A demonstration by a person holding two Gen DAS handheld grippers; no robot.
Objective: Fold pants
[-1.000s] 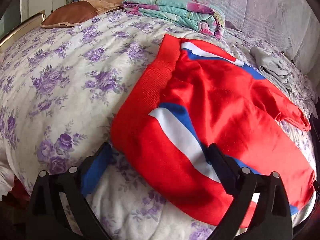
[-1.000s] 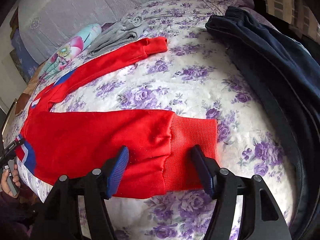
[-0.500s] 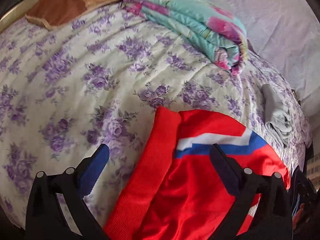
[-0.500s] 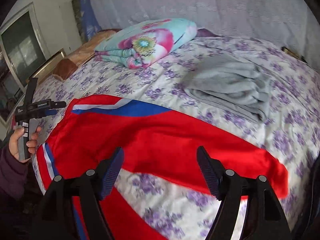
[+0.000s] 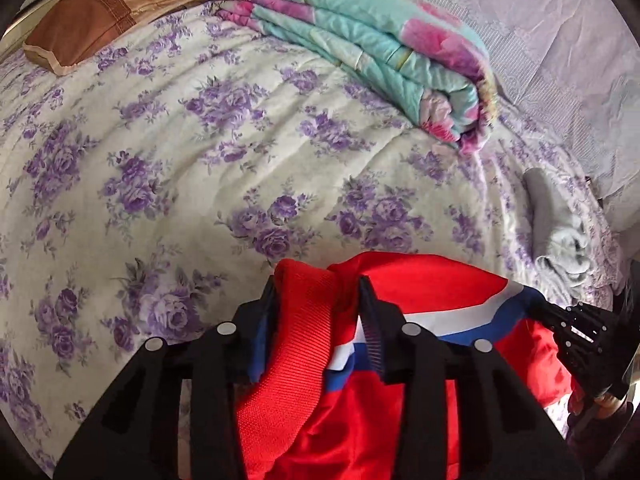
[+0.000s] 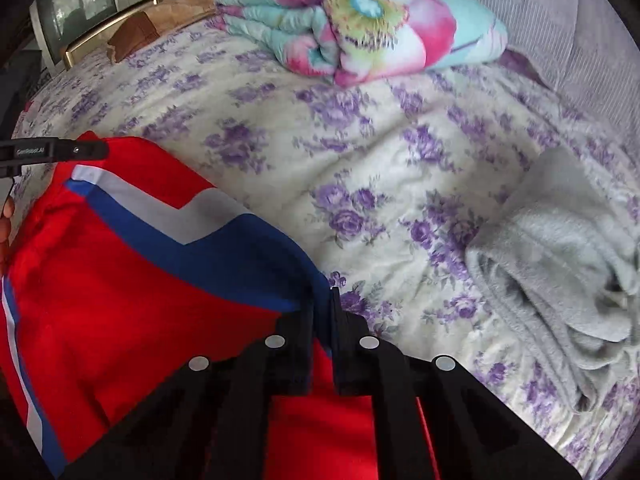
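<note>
The red pants (image 5: 420,292) with blue and white stripes lie on the flowered bedspread (image 5: 200,152). My left gripper (image 5: 318,292) is shut on the red ribbed waistband (image 5: 296,344) at one corner. My right gripper (image 6: 322,308) is shut on the pants' (image 6: 132,280) far edge at the blue stripe (image 6: 224,256). The cloth is stretched between the two grippers. The right gripper shows at the right edge of the left wrist view (image 5: 580,320); the left one shows at the left edge of the right wrist view (image 6: 52,150).
A folded turquoise and pink quilt (image 5: 368,40) lies at the back of the bed (image 6: 360,16). A folded grey garment (image 6: 560,260) lies to the right (image 5: 556,232). A brown pillow (image 5: 76,28) sits at the far left. A pale curtain (image 5: 560,40) hangs behind.
Both grippers moved to the waist end of the pants and closed on the cloth: left on the waistband corner, right on the striped edge. Both were open before.
</note>
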